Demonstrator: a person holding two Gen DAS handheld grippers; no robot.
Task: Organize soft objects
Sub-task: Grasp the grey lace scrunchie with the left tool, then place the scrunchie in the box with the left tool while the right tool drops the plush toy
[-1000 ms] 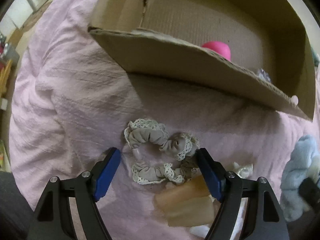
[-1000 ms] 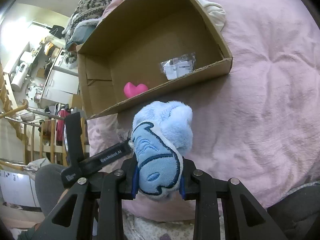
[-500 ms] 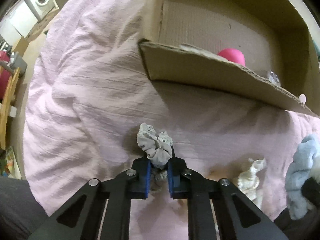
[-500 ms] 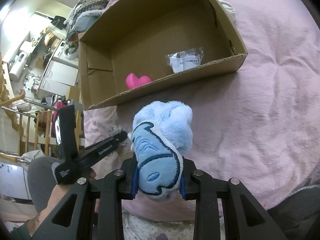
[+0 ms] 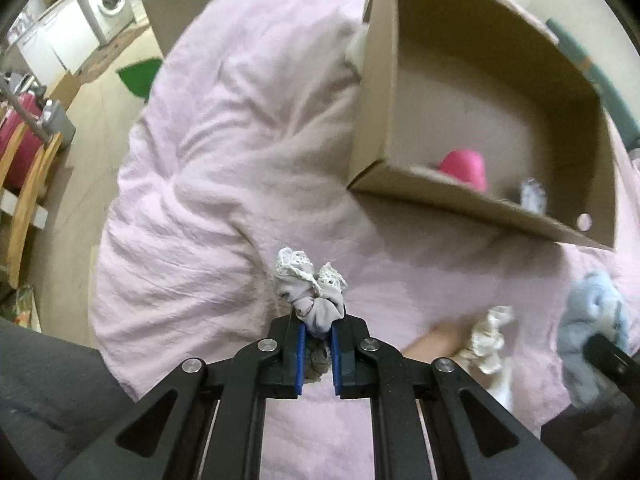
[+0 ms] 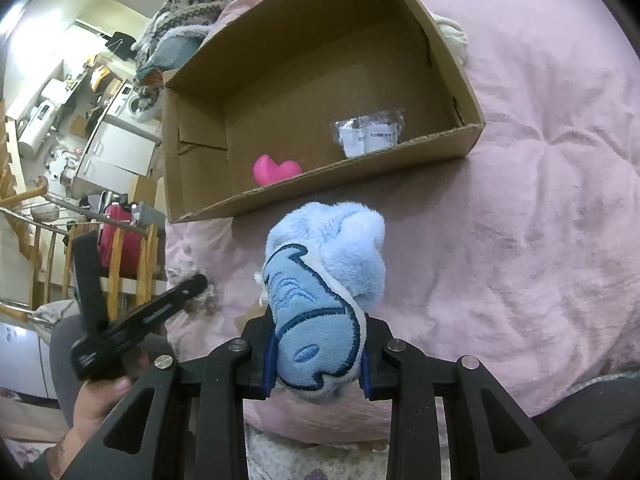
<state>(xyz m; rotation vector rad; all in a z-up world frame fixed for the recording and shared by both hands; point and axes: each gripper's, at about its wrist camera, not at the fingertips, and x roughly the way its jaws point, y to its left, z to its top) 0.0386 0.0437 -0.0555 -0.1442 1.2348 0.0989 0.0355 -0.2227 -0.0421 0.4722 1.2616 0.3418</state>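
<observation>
My left gripper (image 5: pixel 317 330) is shut on a grey lace-trimmed scrunchie (image 5: pixel 310 288) and holds it above the pink blanket (image 5: pixel 224 168). My right gripper (image 6: pixel 318 354) is shut on a blue plush toy (image 6: pixel 324 292), also seen at the right edge of the left wrist view (image 5: pixel 592 320). An open cardboard box (image 6: pixel 320 80) lies on the blanket ahead; it holds a pink heart (image 6: pixel 276 170) and a clear plastic packet (image 6: pixel 368 134). The box also shows in the left wrist view (image 5: pixel 480 112). The left gripper body appears at the left of the right wrist view (image 6: pixel 140 312).
A cream lacy scrunchie (image 5: pixel 488 336) lies on the blanket beside a peach-coloured item (image 5: pixel 436 340). A patterned knit bundle (image 6: pixel 192 4) lies behind the box. Beyond the bed's left edge are a wooden chair (image 5: pixel 24 184), a washing machine (image 5: pixel 108 0) and floor.
The left gripper closed on the grey scrunchie, lifted it off the blanket and swung left, so the box now sits to the right. The right gripper keeps holding the plush.
</observation>
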